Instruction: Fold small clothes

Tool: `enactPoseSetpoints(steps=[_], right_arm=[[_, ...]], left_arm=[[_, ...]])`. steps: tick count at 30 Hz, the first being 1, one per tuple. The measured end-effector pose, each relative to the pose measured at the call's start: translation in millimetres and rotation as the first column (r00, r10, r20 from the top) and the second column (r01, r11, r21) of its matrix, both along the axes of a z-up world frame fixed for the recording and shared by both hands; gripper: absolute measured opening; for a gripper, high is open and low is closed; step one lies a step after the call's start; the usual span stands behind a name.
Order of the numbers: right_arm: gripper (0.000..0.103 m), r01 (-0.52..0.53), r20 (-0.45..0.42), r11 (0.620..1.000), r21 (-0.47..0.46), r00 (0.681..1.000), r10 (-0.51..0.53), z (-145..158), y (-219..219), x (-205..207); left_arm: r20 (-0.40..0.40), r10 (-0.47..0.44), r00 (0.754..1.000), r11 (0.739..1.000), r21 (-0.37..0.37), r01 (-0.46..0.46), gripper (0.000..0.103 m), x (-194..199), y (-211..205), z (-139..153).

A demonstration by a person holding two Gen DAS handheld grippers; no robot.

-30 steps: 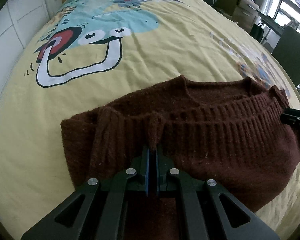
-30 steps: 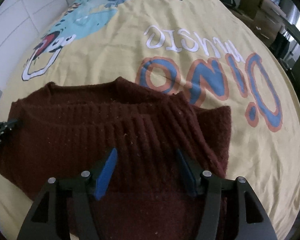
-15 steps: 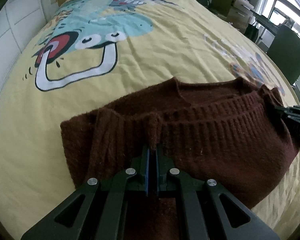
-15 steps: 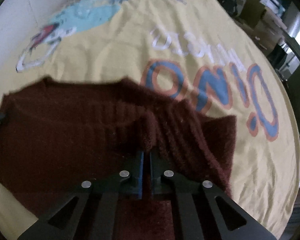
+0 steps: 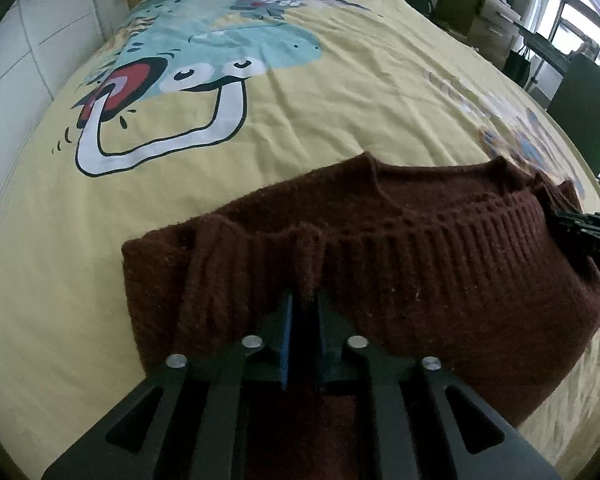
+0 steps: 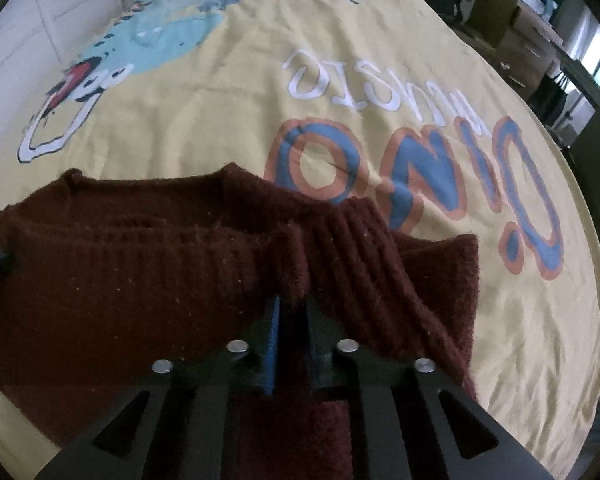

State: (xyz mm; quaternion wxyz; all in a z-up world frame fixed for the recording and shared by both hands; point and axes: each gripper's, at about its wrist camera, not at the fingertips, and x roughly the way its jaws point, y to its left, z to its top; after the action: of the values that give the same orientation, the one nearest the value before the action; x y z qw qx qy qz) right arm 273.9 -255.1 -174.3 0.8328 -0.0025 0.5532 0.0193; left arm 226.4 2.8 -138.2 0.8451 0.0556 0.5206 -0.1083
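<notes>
Garment: a dark maroon knitted sweater point(image 5: 400, 264) lies flat near the foot edge of the bed, its ribbed band point(image 5: 440, 240) running across and doubled over the layer beneath.
Left gripper point(image 5: 303, 312): jaws nearly together, clamped on a pinched ridge of the ribbed band; they have just eased apart a little, with knit still pressed between them.
Right gripper point(image 6: 290, 312): likewise clamped on a raised fold of the band toward the sweater's other side; it closed on the knit within the last second and has since slackened slightly (the fabric remains between the pads).
Mutual view: each gripper appears at the edge of the other's camera, the right at 3 o'clock in the left view, the left at 9 o'clock in the right view.
Progress: one fold appears laid, since the band overlaps the body; both ends are gripped, so a further fold seems prepared but not made. Final squaring is judged outstanding.
Surface: a yellow bedspread point(image 5: 300, 120) with a cartoon dinosaur print point(image 5: 204, 60) at 11 o'clock and large blue-and-orange lettering point(image 6: 420, 168) at 1 o'clock.
Room: white panelled wall point(image 5: 40, 40) at 10 o'clock; cardboard boxes point(image 5: 472, 4), a dark chair point(image 5: 584, 116) and a bright window point(image 5: 580, 16) at 2 o'clock.
</notes>
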Motion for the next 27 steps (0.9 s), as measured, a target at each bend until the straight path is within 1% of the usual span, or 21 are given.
enactPoseSetpoints(steps=[1,2,3,4,5,6,7,8,9,10,11,14,15,17,20,22,25,27], right_arm=[[0.026,-0.001,-0.003,1.000,0.005,1.000,0.001,2.3,-1.3,-0.5],[0.041,0.001,-0.003,1.000,0.006,1.000,-0.001,5.1,-3.3,-1.8],[0.051,0.003,0.000,1.000,0.012,1.000,-0.003,8.5,-5.3,-2.8],[0.066,0.005,0.006,1.000,0.023,1.000,-0.005,12.2,-8.0,-3.8],[0.068,0.006,0.014,0.999,0.035,1.000,-0.007,16.8,-10.8,-6.0],[0.068,0.008,0.020,0.999,0.038,1.000,-0.008,20.0,-13.5,-7.9],[0.070,0.011,0.025,0.999,0.036,1.000,-0.012,23.6,-15.5,-9.4],[0.075,0.014,0.029,0.999,0.038,0.999,-0.015,27.1,-19.9,-11.3],[0.078,0.015,0.034,0.999,0.043,0.999,-0.016,30.0,-22.8,-13.9],[0.080,0.017,0.041,0.999,0.048,0.999,-0.019,32.6,-26.9,-16.2],[0.080,0.020,0.045,0.999,0.050,0.999,-0.022,35.2,-30.5,-19.0],[0.084,0.030,0.047,0.998,0.053,0.998,-0.033,40.3,-43.1,-30.2],[0.085,0.035,0.043,0.998,0.056,0.998,-0.037,40.3,-47.4,-34.7],[0.087,0.046,0.036,0.997,0.069,0.998,-0.049,39.0,-55.2,-46.5],[0.087,0.072,0.023,0.993,0.095,0.997,-0.074,34.2,-63.3,-64.9],[0.087,0.088,0.017,0.990,0.112,0.996,-0.090,29.7,-67.2,-78.8],[0.087,0.104,0.005,0.989,0.106,0.994,-0.105,23.2,-70.5,-95.8],[0.087,0.116,-0.003,0.987,0.110,0.993,-0.117,19.2,-72.7,-106.3]], left_arm=[[-0.006,-0.001,1.000,1.000,0.012,0.001,0.021,0.5,-0.9,0.3],[-0.005,0.003,1.000,1.000,0.023,-0.003,0.026,0.8,-1.2,1.3],[-0.002,0.008,1.000,0.999,0.037,-0.008,0.042,0.5,-1.6,2.9],[0.001,0.014,1.000,0.999,0.047,-0.014,0.058,-0.1,-1.8,5.0],[0.003,0.016,1.000,0.999,0.050,-0.016,0.063,-0.5,-1.4,6.5],[0.006,0.015,1.000,0.998,0.053,-0.016,0.066,-0.7,-1.1,7.0],[0.008,0.013,1.000,0.998,0.054,-0.013,0.066,-1.8,-0.6,8.1],[0.007,0.012,1.000,0.998,0.054,-0.013,0.068,-3.1,-0.1,8.8],[0.006,0.011,1.000,0.999,0.051,-0.011,0.077,-4.8,1.7,10.6],[0.009,0.011,1.000,0.999,0.049,-0.012,0.090,-6.2,3.3,12.2],[0.014,0.014,1.000,0.999,0.049,-0.015,0.094,-7.7,5.8,14.6],[0.029,0.038,0.999,0.999,0.017,-0.038,0.097,-14.8,20.8,24.2],[0.020,0.061,0.998,0.998,-0.005,-0.061,0.102,-17.6,31.0,26.3],[0.003,0.098,0.995,0.994,-0.041,-0.098,0.102,-21.2,46.2,28.0],[-0.056,0.155,0.986,0.983,-0.090,-0.160,0.102,-24.6,70.4,22.8],[-0.091,0.181,0.979,0.976,-0.104,-0.190,0.102,-28.1,81.4,16.2],[-0.151,0.195,0.969,0.972,-0.105,-0.212,0.102,-31.5,90.6,1.9],[-0.181,0.202,0.962,0.966,-0.125,-0.226,0.102,-32.0,94.6,-7.3]])
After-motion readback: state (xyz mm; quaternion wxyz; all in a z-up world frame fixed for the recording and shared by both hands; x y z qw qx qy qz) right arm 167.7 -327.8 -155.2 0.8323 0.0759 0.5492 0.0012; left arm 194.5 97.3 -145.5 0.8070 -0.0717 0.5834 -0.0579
